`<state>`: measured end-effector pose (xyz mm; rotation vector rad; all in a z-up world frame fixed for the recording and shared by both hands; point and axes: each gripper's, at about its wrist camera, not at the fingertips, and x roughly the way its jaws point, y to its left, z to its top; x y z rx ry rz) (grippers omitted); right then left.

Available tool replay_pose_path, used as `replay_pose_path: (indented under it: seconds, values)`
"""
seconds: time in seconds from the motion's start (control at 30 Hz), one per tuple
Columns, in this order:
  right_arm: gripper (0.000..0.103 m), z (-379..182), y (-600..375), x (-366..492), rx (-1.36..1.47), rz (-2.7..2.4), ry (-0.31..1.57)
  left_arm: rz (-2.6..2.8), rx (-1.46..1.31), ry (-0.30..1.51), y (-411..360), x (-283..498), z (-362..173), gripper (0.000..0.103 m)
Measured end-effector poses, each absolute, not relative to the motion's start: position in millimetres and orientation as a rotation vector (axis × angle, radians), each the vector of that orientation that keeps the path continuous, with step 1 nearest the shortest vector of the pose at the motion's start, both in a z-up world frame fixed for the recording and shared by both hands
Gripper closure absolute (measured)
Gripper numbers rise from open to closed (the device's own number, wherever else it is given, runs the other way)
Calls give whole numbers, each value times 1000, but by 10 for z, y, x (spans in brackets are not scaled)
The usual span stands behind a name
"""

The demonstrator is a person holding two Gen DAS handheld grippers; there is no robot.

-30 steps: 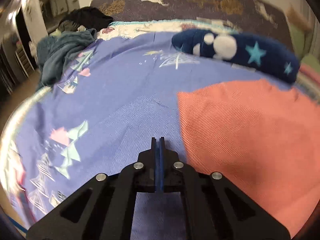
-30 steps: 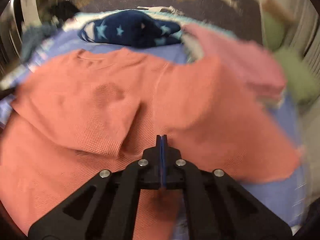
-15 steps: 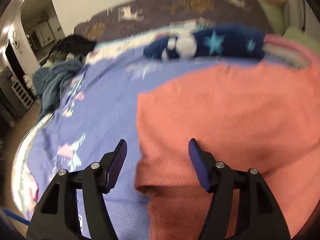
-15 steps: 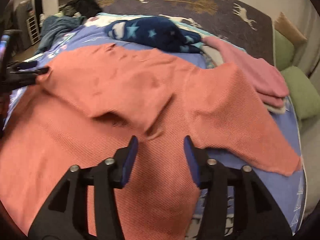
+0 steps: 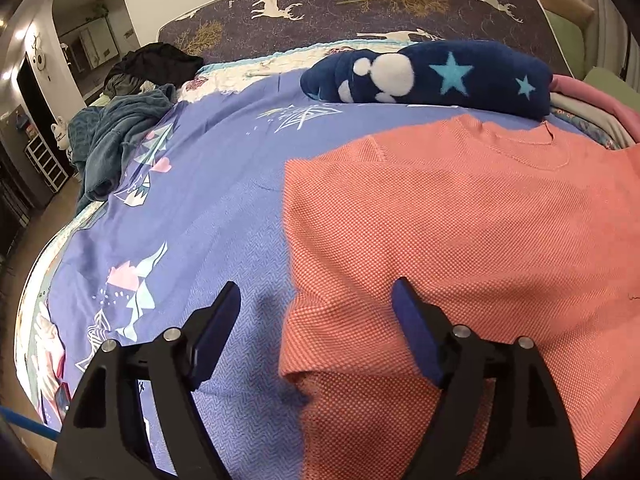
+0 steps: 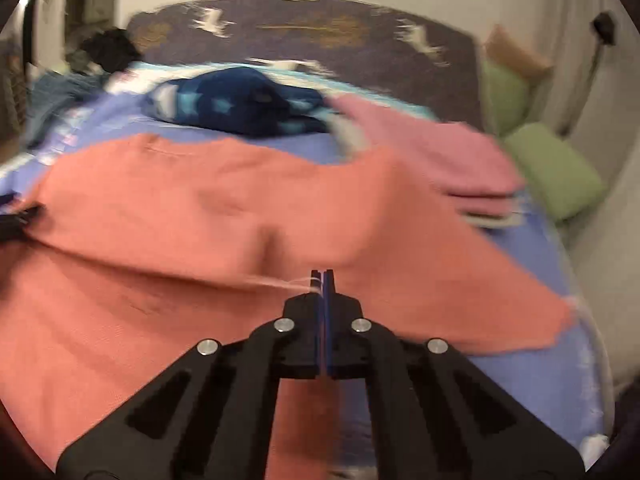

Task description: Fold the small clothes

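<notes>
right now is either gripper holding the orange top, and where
The right gripper is shut on the orange top, pinching a thin bit near a fold. The left gripper is open over its left edge, holding nothing.

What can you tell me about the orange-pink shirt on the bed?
The coral knit shirt lies spread on the purple bedsheet, neckline toward the star-patterned navy blanket. Its fabric looks waffle-textured. The left side is folded over the body; the other sleeve stretches out toward a folded pink garment. The left gripper straddles the folded edge, open. The right gripper is shut, a thin strand of the shirt seemingly caught in it.
</notes>
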<state>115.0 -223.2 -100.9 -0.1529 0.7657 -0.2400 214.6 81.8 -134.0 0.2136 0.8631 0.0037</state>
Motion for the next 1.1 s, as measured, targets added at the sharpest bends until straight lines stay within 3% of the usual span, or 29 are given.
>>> replay_pose_path:
  seconds: [0.27,0.33,0.4,0.47,0.5,0.53,0.57,0.73,0.87,1.1]
  values:
    - [89,-952,-2674,1155,234,38,863,26,257,847,748,2133,-1342,23]
    - [79,-974,-2609,1370,300,149,888,34,260,848,748,2135,-1345,21]
    - [58,-1069,-2581,1658,355,180,944,42,263,849,751,2141,-1344,19]
    - [52,-1221,-2587,1924,444,204,1004,44,266,849,752,2144,-1340,19]
    - [54,-1265,-2579,1999,481,221,999,44,268,850,753,2147,-1339,19]
    - [63,-1269,-2551,2061,490,228,988,44,267,850,751,2144,-1342,19]
    - [100,-1253,-2494,2116,469,233,975,44,267,851,750,2143,-1342,19]
    - [101,-852,-2462,1872,273,66,760,49,260,850,762,2144,-1349,17]
    - [100,-1191,-2574,1956,217,-28,936,56,255,852,772,2151,-1350,15]
    - [96,-1007,-2570,1518,386,238,836,77,278,847,748,2151,-1352,12]
